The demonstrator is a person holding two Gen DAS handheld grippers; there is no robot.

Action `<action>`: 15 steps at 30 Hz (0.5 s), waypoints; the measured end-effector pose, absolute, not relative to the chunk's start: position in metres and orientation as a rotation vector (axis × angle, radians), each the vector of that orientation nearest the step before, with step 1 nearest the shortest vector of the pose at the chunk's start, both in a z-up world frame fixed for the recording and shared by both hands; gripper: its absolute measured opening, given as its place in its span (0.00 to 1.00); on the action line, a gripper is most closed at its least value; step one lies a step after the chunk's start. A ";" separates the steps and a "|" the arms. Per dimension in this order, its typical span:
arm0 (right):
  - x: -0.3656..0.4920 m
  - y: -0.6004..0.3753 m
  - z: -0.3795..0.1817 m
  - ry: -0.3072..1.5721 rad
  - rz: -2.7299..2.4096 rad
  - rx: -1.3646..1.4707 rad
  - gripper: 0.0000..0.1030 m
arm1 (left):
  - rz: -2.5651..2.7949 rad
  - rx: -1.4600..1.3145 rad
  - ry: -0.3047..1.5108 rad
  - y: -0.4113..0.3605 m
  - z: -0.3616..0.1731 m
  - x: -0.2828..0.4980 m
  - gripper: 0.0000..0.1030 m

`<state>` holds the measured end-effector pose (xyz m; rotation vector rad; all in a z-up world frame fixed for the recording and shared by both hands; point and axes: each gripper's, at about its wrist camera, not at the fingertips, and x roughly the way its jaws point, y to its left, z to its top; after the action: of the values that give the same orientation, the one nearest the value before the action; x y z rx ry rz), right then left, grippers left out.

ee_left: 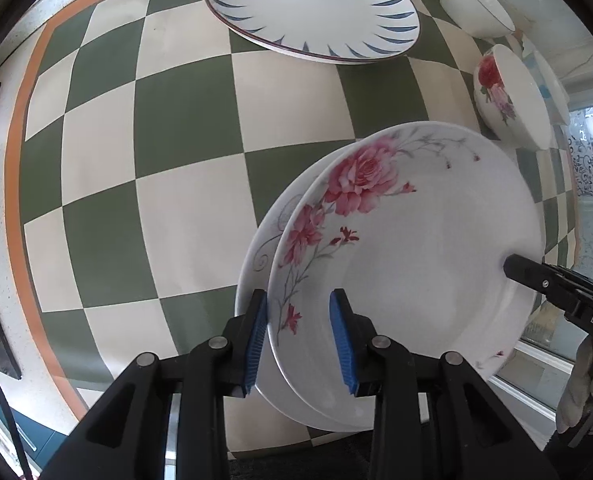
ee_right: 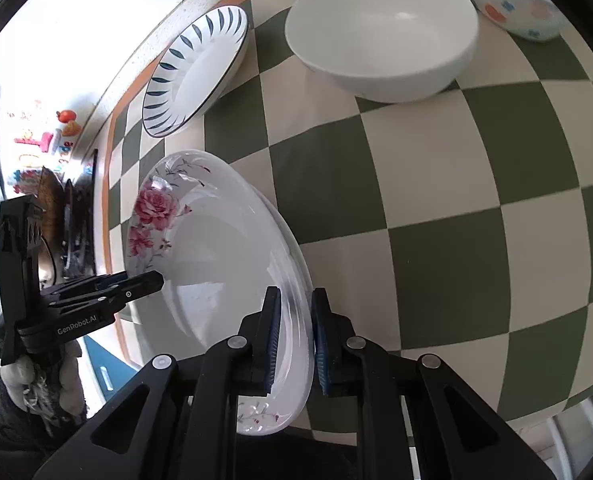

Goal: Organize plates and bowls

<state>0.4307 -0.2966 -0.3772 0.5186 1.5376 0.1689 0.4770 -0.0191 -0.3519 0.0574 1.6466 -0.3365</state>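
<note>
A white plate with pink roses (ee_left: pixel 416 240) (ee_right: pixel 216 260) lies stacked on a second white plate (ee_left: pixel 262 240) on the green and cream checked cloth. My left gripper (ee_left: pixel 298 340) straddles its near rim, blue pads on either side, shut on it. My right gripper (ee_right: pixel 296 340) is shut on the opposite rim, with the lower plate's edge just beneath. Each gripper shows in the other's view: the right gripper (ee_left: pixel 514 268) at the far rim, the left gripper (ee_right: pixel 156 280) at the left rim. A blue-leaf plate (ee_left: pixel 312 4) (ee_right: pixel 192 72) lies further back.
A plain white bowl (ee_left: pixel 476 4), a rose-printed bowl (ee_left: pixel 504 100) and a dotted bowl (ee_right: pixel 508 0) stand along the far side; a big white bowl (ee_right: pixel 380 36) sits beside the dotted one. The orange-bordered cloth edge (ee_left: pixel 16 200) and the table edge are close. Gloved hands (ee_left: pixel 584 392) (ee_right: pixel 36 380) hold the grippers.
</note>
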 end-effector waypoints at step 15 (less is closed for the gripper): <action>0.433 -0.287 -0.373 1.582 0.121 0.497 0.17 | -0.339 0.022 1.623 0.002 -0.335 0.471 0.28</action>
<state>0.4328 -0.2866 -0.3729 0.4967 1.5820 0.1210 0.4714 0.0022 -0.3346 0.0225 1.6234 -0.3389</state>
